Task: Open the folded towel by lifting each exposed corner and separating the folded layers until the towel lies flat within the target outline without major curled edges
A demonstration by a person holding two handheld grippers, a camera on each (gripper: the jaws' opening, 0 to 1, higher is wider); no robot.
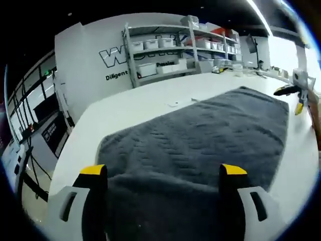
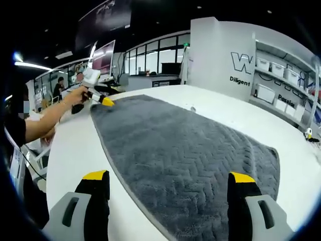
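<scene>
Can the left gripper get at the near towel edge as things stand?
Probably yes. In the left gripper view, the left gripper has its jaws open over the grey towel, whose near edge runs between them. Nothing lies between jaws and cloth. Whether the tips touch it can't be told.

Both hand-held grippers, left (image 1: 163, 173) and right (image 2: 169, 176), gape wide.
</scene>
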